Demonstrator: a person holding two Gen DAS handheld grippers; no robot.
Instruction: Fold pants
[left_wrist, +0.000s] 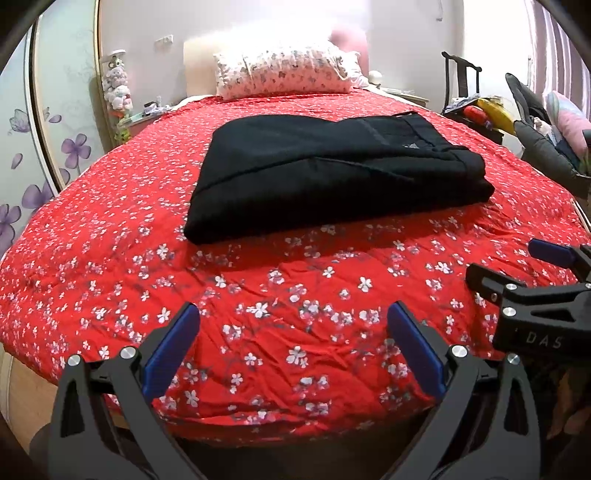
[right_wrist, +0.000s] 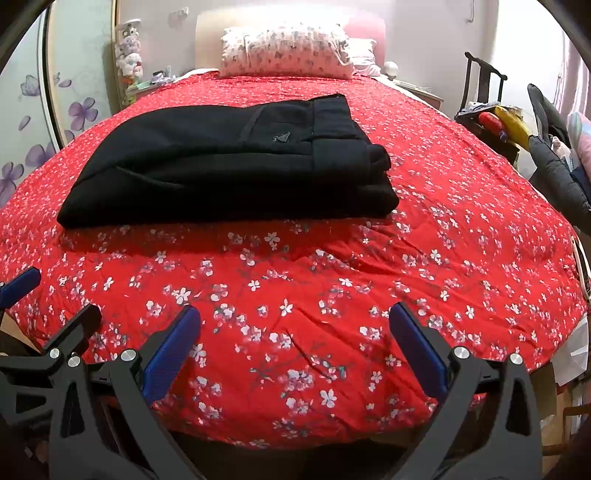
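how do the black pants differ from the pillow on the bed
The black pants are plain and dark; the pillow is pale with a small flower print. The pants lie folded in a flat stack mid-bed; the pillow sits plump at the head end. The pants are nearer the open left tool and right tool. Both rest on the red floral bedspread, untouched.

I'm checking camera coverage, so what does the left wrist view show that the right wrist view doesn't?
Only the left wrist view shows the right tool from the side, entering at its right edge. Only the right wrist view shows the left tool, entering at its left edge. Both show the folded black pants lying on the red floral bedspread, the floral pillow, and each camera's own tool open and empty.
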